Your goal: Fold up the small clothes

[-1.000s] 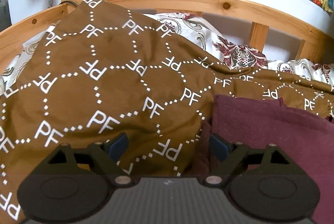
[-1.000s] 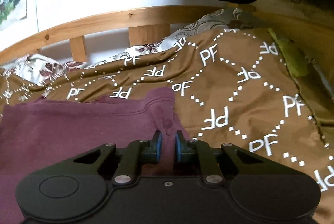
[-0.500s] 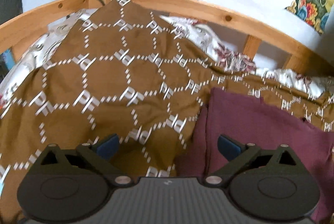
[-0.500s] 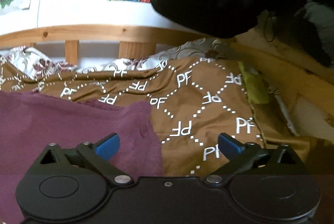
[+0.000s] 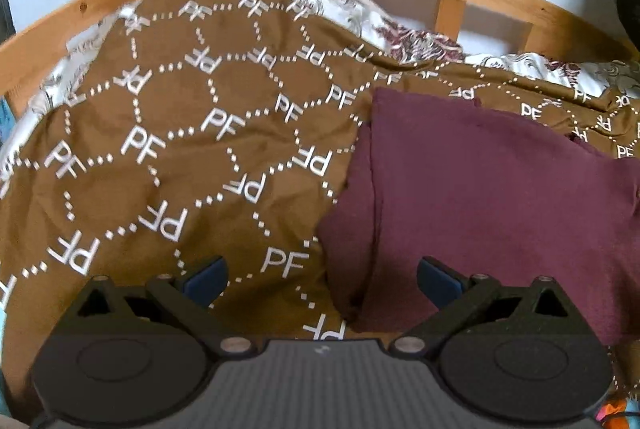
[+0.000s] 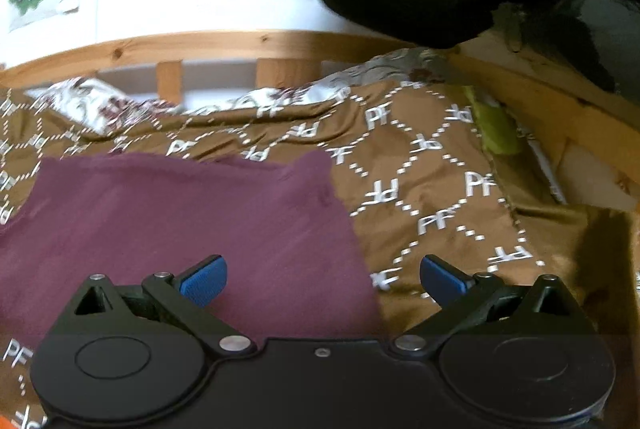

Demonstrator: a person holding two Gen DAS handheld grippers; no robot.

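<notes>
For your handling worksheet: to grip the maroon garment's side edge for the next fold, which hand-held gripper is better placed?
Probably the left hand-held gripper: the maroon garment shows a doubled side edge running down between its open jaws. The right hand-held gripper also straddles an edge, a single one.

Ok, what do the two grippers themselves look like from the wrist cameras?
Both are matte black. The left gripper and right gripper each have two round housings, silver pivot screws, angled linkage arms and blue textured pads. The left's centre plate is ribbed grey; the right's is smooth black.
</notes>
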